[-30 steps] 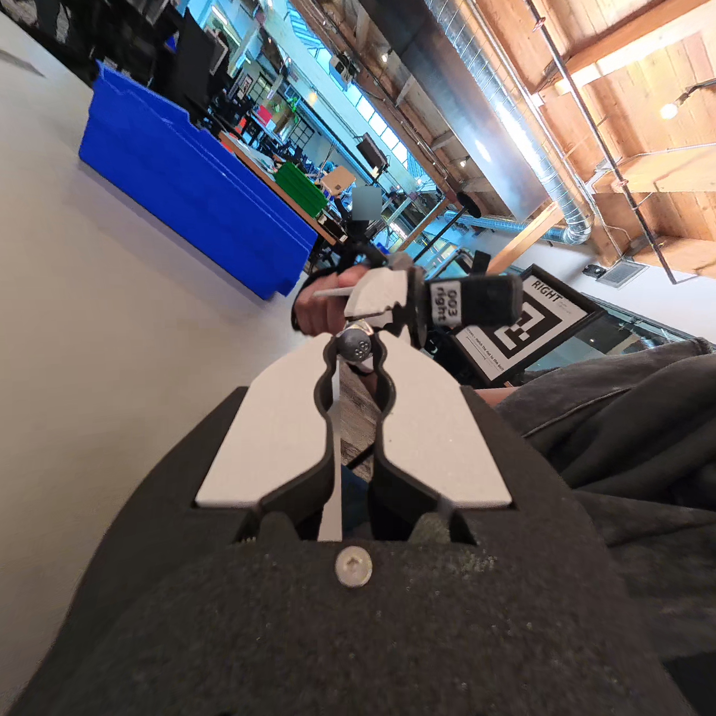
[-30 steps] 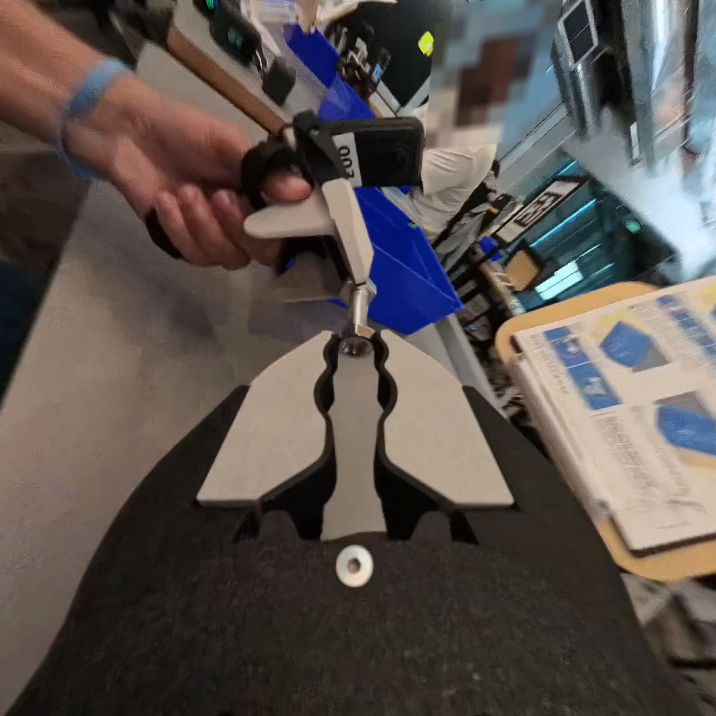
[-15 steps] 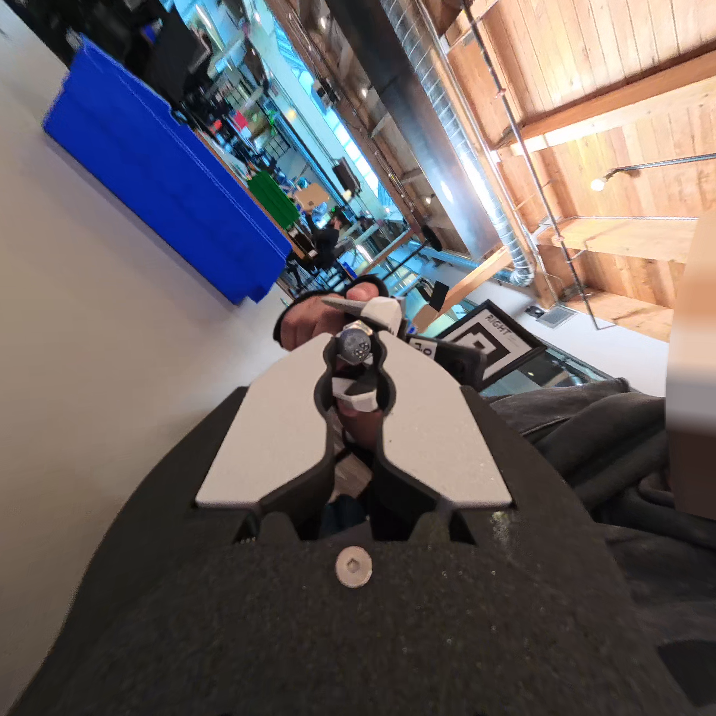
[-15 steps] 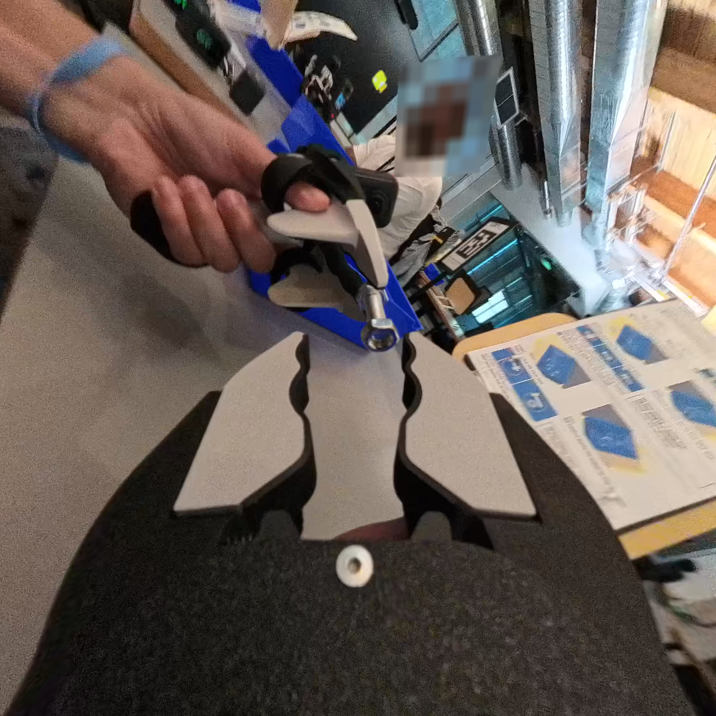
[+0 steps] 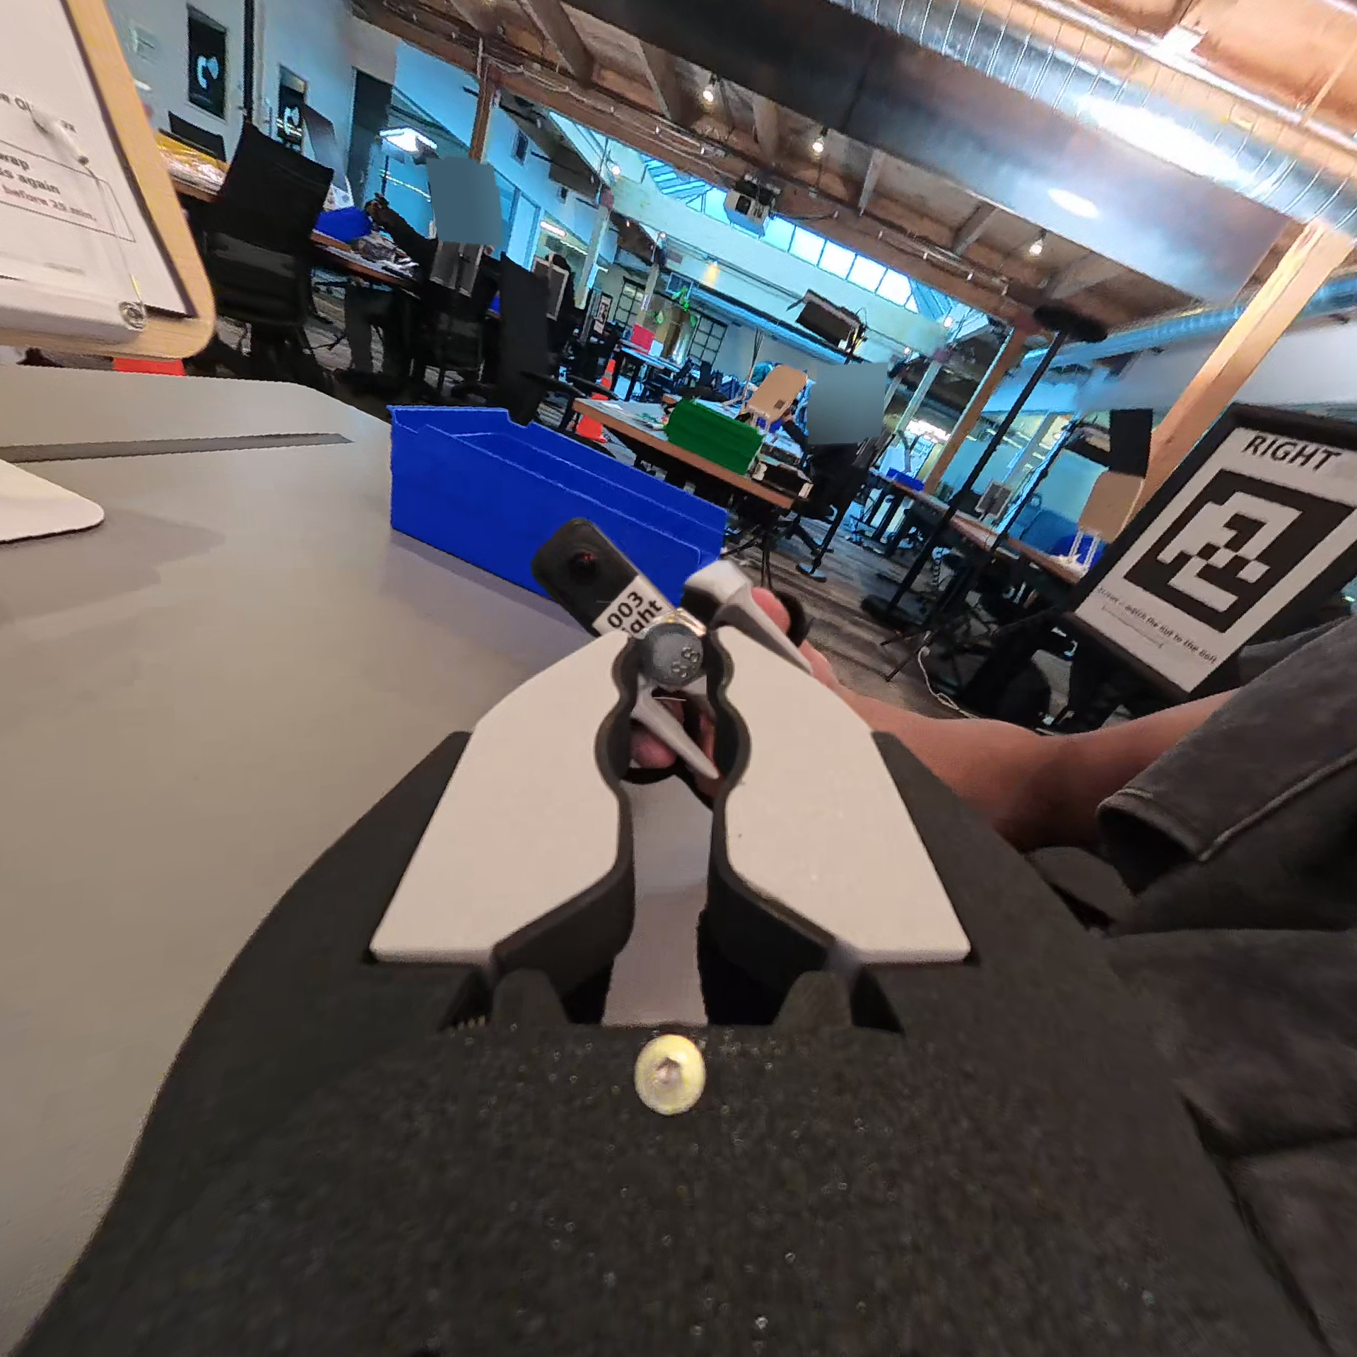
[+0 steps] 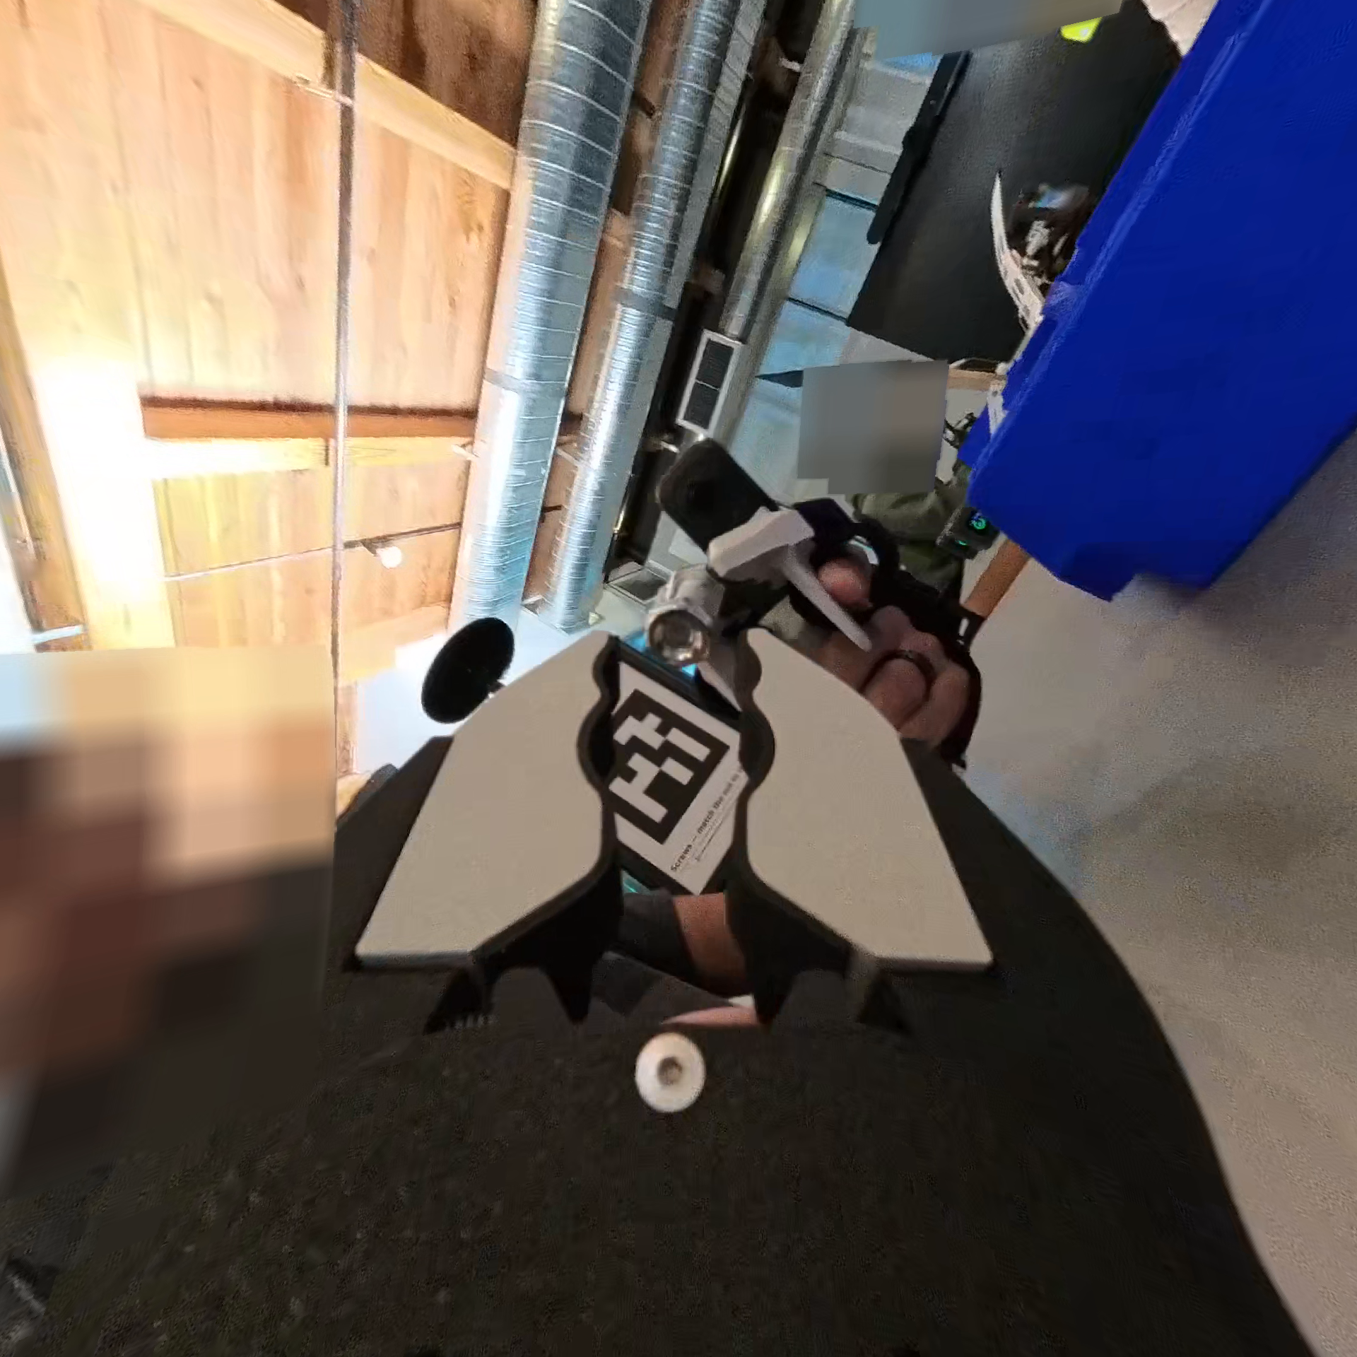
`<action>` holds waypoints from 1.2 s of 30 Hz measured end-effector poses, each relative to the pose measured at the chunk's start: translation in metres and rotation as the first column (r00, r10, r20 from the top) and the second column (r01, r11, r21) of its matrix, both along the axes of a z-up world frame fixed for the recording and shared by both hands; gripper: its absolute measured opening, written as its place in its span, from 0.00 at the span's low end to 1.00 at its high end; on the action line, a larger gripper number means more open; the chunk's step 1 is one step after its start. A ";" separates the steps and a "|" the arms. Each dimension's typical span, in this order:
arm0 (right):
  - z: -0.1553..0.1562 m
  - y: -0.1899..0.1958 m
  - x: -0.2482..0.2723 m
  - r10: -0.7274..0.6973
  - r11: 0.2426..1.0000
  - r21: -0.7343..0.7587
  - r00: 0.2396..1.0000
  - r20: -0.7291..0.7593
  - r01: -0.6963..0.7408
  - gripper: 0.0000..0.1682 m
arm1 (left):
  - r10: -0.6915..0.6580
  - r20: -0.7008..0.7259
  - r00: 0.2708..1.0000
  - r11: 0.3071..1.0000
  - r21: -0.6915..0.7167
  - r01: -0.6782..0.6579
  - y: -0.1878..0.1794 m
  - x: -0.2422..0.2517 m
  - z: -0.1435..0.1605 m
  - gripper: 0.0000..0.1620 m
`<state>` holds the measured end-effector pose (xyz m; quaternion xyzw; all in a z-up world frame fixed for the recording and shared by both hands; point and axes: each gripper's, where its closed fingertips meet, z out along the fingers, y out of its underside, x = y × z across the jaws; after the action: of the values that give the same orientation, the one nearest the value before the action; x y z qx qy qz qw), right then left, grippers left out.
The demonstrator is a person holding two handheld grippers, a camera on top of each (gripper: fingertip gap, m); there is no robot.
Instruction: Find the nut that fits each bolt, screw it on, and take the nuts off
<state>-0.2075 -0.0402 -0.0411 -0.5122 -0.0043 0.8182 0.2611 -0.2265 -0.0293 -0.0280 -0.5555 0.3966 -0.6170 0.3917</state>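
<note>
My left gripper point(image 5: 672, 646) is shut on the head of a silver bolt point(image 5: 672, 659) and holds it in the air over the grey table point(image 5: 220, 697). The bolt's shaft points away from me, towards the right gripper, whose fingers point(image 5: 727, 595) stand spread above and below it. In the right wrist view the bolt's far end with a nut point(image 6: 679, 631) on it sits at the tips of my right gripper point(image 6: 677, 650). The jaws stand a little wider than the nut and do not touch it. The left gripper's fingers point(image 6: 760, 543) and the hand holding it show behind.
A blue bin point(image 5: 514, 492) stands on the table past the grippers and also shows in the right wrist view point(image 6: 1175, 294). A black-and-white marker sign point(image 5: 1234, 543) stands at the right. A clipboard with paper point(image 5: 73, 183) is at the upper left. A dark sleeve point(image 5: 1211, 808) is at the right. The grippers are tip to tip, or close to it.
My right gripper let go of the nut end, opened wide, rolled round, and now stands narrower around the nut. My left gripper kept the bolt and rolled too.
</note>
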 end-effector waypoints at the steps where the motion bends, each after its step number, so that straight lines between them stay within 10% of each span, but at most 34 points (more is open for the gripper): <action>1: -0.004 0.000 -0.002 0.010 1.000 -0.007 1.000 0.025 -0.010 0.17 | -0.002 -0.005 1.000 1.000 0.005 0.002 -0.001 0.001 -0.001 0.11; 10: -0.003 0.002 -0.001 -0.021 0.999 0.031 0.996 0.084 0.019 0.10 | -0.013 -0.032 0.999 1.000 -0.007 0.012 -0.003 0.007 -0.006 0.10; 15: -0.003 0.001 -0.001 -0.206 0.942 0.323 0.921 0.331 0.094 0.10 | -0.064 -0.008 0.998 0.992 -0.110 0.062 -0.003 0.006 -0.006 0.10; 24: -0.003 -0.017 0.011 -0.852 0.239 0.933 0.404 0.334 -0.269 0.10 | -0.244 0.009 0.970 0.910 -0.344 0.232 -0.023 0.016 -0.007 0.10; 30: -0.012 -0.018 0.018 -0.988 -0.157 0.655 0.128 -0.092 -0.740 0.10 | -0.300 -0.031 0.953 0.848 -0.466 0.252 -0.028 0.021 -0.020 0.10; 36: -0.007 -0.027 0.021 -0.901 -0.309 0.308 0.174 -0.398 -0.900 0.11 | -0.443 -0.016 0.896 0.721 -0.600 0.346 -0.045 0.020 -0.024 0.10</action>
<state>-0.1870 -0.0676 -0.0485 -0.2825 -0.6468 -0.3714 0.6032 -0.2063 -0.0748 -0.0523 -0.5977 0.3270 -0.7314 0.0287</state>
